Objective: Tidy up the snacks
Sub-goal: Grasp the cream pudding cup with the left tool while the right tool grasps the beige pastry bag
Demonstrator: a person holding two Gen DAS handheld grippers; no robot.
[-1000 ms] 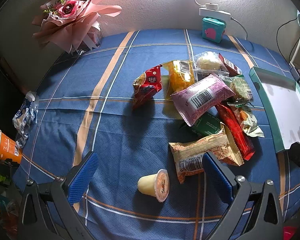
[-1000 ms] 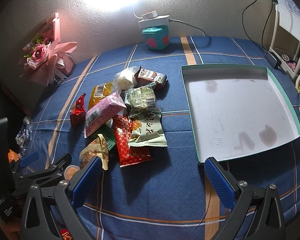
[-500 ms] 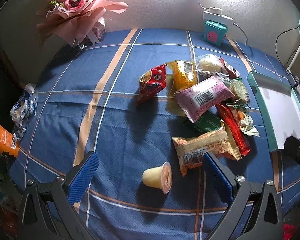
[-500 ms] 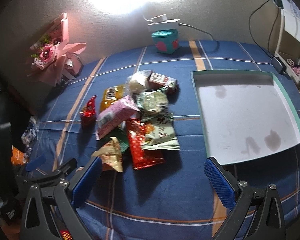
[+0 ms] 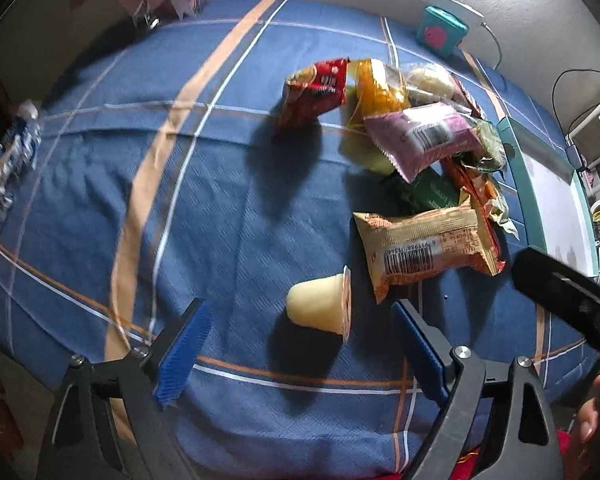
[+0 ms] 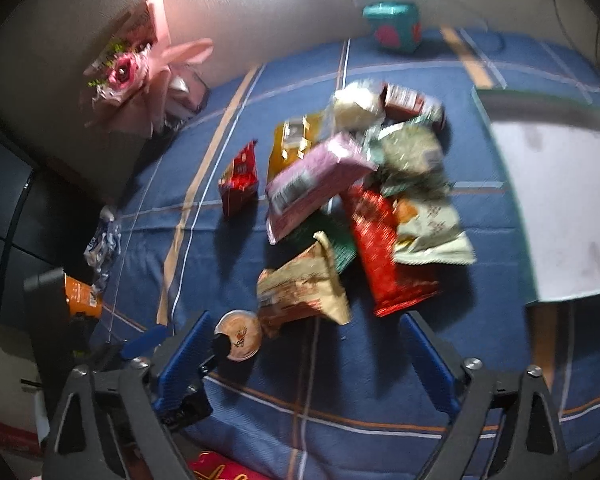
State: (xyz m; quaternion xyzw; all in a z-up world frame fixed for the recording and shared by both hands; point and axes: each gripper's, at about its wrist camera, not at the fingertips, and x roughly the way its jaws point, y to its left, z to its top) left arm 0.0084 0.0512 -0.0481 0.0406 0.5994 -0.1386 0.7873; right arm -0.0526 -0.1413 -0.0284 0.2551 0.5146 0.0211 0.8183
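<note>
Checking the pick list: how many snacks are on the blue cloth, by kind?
Wrapped packets: 10
Jelly cup: 1
Total: 11

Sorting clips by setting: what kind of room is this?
Probably a home room, not a lab: a checked blue tablecloth, a wrapped pink bouquet against the wall, loose snack packets.
</note>
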